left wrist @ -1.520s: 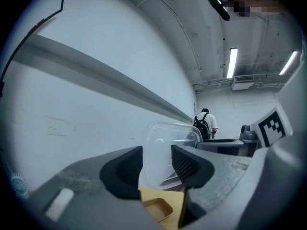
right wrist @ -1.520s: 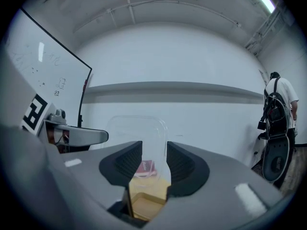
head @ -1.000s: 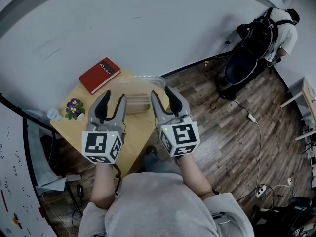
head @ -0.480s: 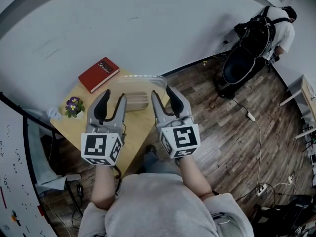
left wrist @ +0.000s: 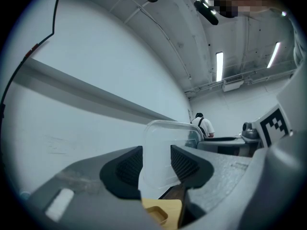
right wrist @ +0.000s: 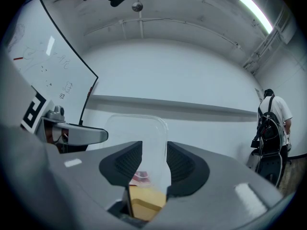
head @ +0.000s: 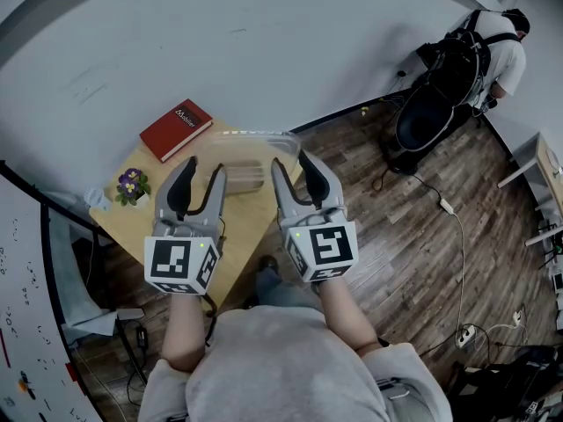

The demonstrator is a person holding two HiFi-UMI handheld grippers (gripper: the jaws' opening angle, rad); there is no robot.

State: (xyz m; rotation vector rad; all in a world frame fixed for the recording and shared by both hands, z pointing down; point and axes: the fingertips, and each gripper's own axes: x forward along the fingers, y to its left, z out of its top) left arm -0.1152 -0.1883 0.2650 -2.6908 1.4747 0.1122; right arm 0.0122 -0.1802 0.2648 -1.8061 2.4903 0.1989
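Note:
A clear plastic container point(head: 242, 148) hangs in the air above a small wooden table point(head: 237, 236), held from both ends. My left gripper point(head: 202, 174) is shut on its left rim and my right gripper point(head: 293, 165) on its right rim. In the left gripper view the container's clear wall point(left wrist: 168, 138) stands between the jaws of the left gripper point(left wrist: 157, 159). The right gripper view shows the same wall point(right wrist: 136, 133) pinched in the right gripper point(right wrist: 154, 159). Both gripper cameras are tilted up toward wall and ceiling.
A red book point(head: 176, 130) and a small pot of purple flowers point(head: 130, 187) sit on the table's far left. A whiteboard point(right wrist: 43, 66) stands to the left. At the far right a person point(head: 501, 47) stands by a black stroller point(head: 431, 104). Cables lie on the wooden floor.
Both grippers have tipped upward with the container, so more ceiling shows in their views. In the head view the container has moved slightly away from me.

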